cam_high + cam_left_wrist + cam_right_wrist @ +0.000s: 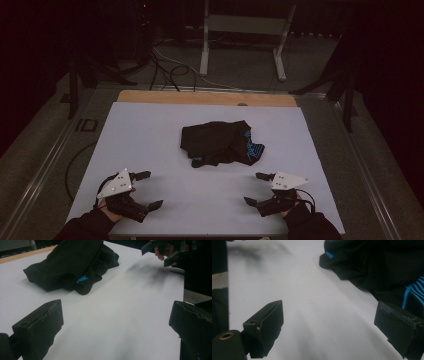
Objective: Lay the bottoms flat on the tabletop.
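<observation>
A crumpled black garment (220, 142) with bright blue markings lies in the middle of the white table top (150, 135). My left gripper (149, 190) rests near the front left, open, nothing between its jaws. My right gripper (256, 188) sits at the front right, also open and empty. In the left gripper view the garment (72, 265) lies ahead to the left, well beyond the jaws, and the right gripper (160, 252) shows at the top right. In the right gripper view the garment (377, 265) fills the upper right, with blue stripes (413, 291) close above the right jaw.
The white sheet covers a wooden table whose bare far edge (205, 97) shows. Beyond it stand a metal frame (245, 30) and loose cables (165, 70) on the floor. Dark stands flank both sides. White surface lies between garment and grippers.
</observation>
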`<act>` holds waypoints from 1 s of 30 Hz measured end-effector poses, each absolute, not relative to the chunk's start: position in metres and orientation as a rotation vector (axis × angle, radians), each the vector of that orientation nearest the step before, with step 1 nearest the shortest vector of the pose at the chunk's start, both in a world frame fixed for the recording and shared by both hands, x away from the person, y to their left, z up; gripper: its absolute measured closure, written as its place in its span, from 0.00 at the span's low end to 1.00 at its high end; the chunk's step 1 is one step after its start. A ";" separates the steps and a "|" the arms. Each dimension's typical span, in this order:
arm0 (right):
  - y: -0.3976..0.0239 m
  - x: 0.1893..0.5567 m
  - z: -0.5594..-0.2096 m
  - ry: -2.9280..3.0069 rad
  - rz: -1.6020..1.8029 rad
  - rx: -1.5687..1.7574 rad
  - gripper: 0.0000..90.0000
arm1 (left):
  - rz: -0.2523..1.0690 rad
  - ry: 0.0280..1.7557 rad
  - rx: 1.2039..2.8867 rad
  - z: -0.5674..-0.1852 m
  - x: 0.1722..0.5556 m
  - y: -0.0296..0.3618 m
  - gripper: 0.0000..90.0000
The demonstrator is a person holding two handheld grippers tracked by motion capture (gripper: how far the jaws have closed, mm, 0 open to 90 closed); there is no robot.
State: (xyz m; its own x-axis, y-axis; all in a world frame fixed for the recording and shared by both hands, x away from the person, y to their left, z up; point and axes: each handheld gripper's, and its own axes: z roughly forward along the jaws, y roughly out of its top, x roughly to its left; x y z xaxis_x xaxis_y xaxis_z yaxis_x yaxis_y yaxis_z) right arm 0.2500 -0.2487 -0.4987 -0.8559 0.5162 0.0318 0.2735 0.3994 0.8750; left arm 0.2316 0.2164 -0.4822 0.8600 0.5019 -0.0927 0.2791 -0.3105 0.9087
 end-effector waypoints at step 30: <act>-0.240 0.248 -0.483 2.508 1.466 0.660 0.10 | 0.189 0.492 1.975 -0.480 0.229 0.201 0.00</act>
State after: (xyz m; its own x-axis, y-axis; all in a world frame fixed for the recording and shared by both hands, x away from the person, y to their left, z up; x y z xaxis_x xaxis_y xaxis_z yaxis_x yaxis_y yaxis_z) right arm 0.2477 -0.2400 -0.4833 -0.8892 0.4504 0.0800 0.2908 0.4215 0.8589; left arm 0.2287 0.2014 -0.4795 0.9032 0.4209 -0.0844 0.2566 -0.3718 0.8921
